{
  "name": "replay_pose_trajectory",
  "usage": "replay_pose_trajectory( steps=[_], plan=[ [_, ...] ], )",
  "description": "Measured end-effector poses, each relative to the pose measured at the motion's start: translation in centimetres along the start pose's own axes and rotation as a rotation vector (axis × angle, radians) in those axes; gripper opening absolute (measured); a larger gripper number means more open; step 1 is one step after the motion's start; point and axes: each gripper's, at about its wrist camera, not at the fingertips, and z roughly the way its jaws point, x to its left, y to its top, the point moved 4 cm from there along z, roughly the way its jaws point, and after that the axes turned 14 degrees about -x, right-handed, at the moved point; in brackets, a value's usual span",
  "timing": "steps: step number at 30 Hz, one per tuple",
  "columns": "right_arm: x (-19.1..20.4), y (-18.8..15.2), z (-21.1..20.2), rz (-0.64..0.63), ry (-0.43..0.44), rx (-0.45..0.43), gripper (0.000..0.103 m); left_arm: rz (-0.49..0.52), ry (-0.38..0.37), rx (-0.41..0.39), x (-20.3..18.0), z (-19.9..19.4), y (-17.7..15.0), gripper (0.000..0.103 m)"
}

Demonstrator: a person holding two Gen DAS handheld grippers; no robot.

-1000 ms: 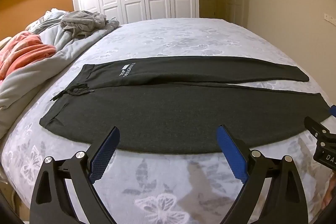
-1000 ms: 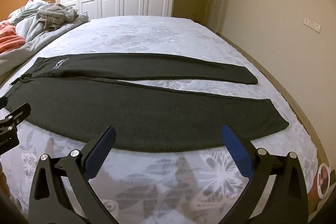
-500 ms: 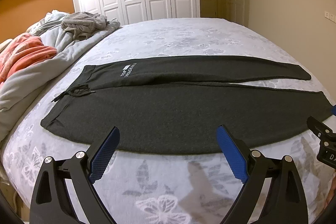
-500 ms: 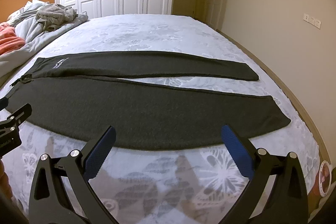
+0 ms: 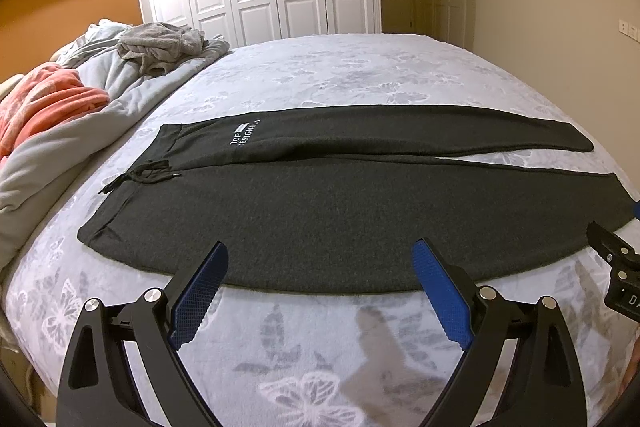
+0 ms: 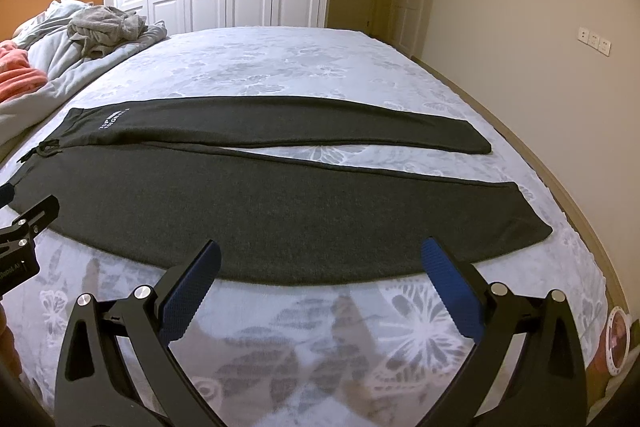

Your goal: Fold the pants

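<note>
The left gripper (image 5: 320, 267) hovers just short of the near hem-side edge of the sweatpants (image 5: 320, 211), its blue pads spread wide with nothing between them. The right gripper (image 6: 320, 265) is the same: jaws wide apart, empty, poised over the bedspread just near of the fabric edge. Each gripper shows at the margin of the other's view, so the two sit side by side along the near leg.

The dark grey sweatpants lie flat across the bed (image 5: 360, 75), waistband and drawstring (image 5: 148, 177) at the left, cuffs at the right. The two legs are spread in a narrow V, touching near the crotch and parting toward the cuffs, with a strip of bedspread showing between them. No fold appears to have been made yet; judging from this layout, the whole task is left, most likely starting with bringing one leg over the other.

Room to work looks generous: open bedspread beyond the far leg. On the left, a heap of grey bedding (image 5: 120, 79), a crumpled grey garment (image 5: 160, 45) and a coral blanket (image 5: 44, 99) sit near the waistband. On the right, the near cuff (image 6: 528, 223) lies close to the bed's edge.
</note>
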Motion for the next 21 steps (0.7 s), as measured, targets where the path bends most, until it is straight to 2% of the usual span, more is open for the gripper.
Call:
replay_pose_trajectory(
  steps=[21],
  plan=[
    [-0.16, 0.03, 0.01, -0.002, -0.003, 0.000, 0.098, 0.010, 0.008, -0.003, -0.33, -0.13, 0.10, 0.091]
  ],
)
